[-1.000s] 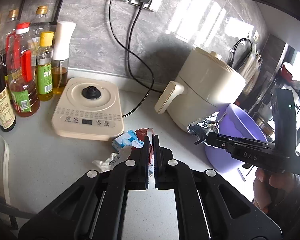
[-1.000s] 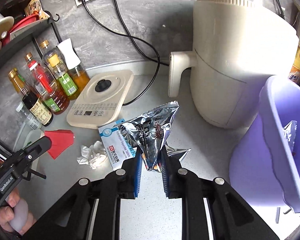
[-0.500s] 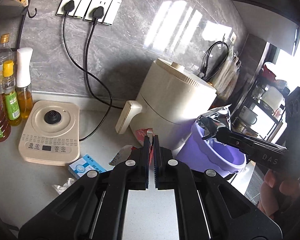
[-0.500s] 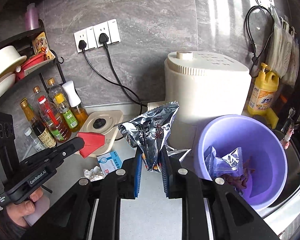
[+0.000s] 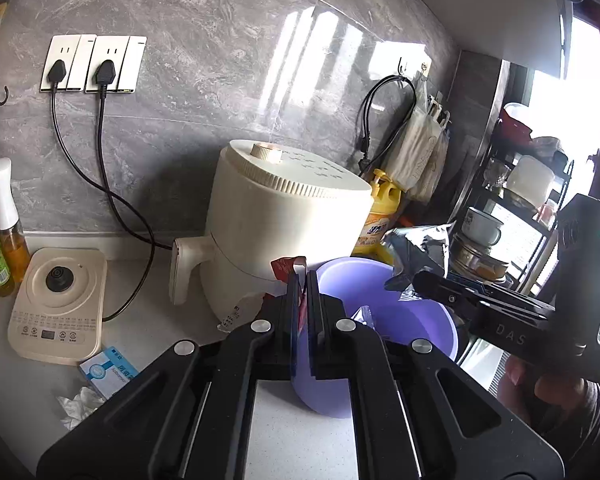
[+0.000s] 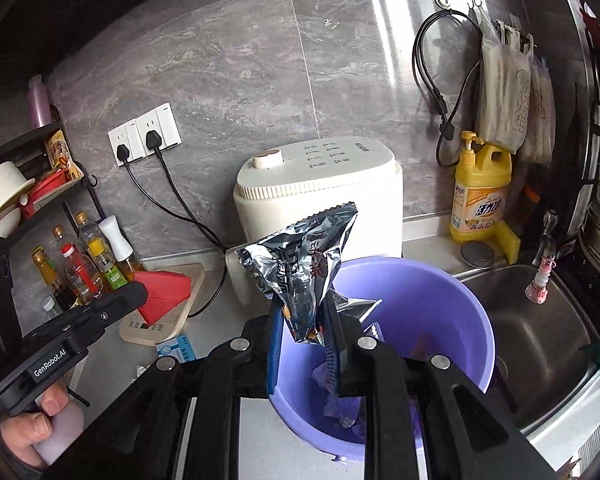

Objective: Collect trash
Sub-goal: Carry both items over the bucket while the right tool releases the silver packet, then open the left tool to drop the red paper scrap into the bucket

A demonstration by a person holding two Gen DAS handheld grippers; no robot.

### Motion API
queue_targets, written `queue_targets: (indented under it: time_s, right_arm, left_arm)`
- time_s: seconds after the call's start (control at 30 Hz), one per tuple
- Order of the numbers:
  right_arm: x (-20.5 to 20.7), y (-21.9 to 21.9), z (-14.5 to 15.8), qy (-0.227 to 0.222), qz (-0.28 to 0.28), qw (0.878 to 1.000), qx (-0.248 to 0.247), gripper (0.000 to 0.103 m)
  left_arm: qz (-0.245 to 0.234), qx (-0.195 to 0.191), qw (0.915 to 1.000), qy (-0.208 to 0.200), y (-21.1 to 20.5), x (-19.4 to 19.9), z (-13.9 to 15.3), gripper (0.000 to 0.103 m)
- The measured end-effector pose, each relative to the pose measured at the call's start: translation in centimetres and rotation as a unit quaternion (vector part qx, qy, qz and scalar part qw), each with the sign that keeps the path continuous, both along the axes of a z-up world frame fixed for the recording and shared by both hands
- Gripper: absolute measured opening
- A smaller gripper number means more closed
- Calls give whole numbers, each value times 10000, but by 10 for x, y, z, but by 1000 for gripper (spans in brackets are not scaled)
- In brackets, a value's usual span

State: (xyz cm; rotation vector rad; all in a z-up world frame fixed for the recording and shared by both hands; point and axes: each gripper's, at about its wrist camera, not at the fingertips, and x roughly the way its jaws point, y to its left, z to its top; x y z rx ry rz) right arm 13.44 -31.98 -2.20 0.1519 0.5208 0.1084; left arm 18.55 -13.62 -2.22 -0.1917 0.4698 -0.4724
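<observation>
My right claw (image 6: 302,330) is clamped narrow on a crumpled foil snack bag (image 6: 300,268), which stands up out of the fingers above the near left rim of the purple bucket (image 6: 452,304); more foil wrappers (image 6: 340,404) lie at the bottom of the bucket; from the left wrist view the same foil bag (image 5: 418,254) hangs over the far right edge of the bucket (image 5: 428,320).

My left claw (image 5: 300,312) is pinched almost shut on a red wrapper (image 5: 286,268), its top edge poking out past the fingertips, just left of the bucket and in front of the cream air fryer (image 5: 276,216); in the right wrist view the red wrapper (image 6: 164,294) shows well left of the bucket.

On the grey counter (image 5: 156,320), near left, a blue and white packet (image 5: 108,372) lies just beside a crumpled white tissue (image 5: 78,404); both sit near the cream base with buttons (image 5: 56,304); the steel sink (image 6: 536,332) lies right of the bucket; a yellow detergent bottle (image 6: 480,196) stands far right against the wall.
</observation>
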Motion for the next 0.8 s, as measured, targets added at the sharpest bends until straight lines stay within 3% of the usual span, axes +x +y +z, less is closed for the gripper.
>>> queue_targets:
  time_s: [0.1, 0.4, 0.73, 0.8]
  right_arm:
    - [-8, -16, -8, -186, -30, 9998, 31, 56]
    - [-30, -56, -24, -214, 20, 9994, 255, 62]
    - [-58, -96, -26, -230, -481, 9973, 498, 65]
    - [-63, -101, -27, -231, -585, 9967, 523, 65]
  left_arm:
    - [-60, 22, 10000, 6, -17, -1, 2, 4]
    - [-316, 257, 9991, -90, -50, -6, 14, 5]
    - [-1020, 330, 9942, -70, -110, 0, 18, 5]
    - [-1040, 268, 9942, -55, -116, 2, 16, 12]
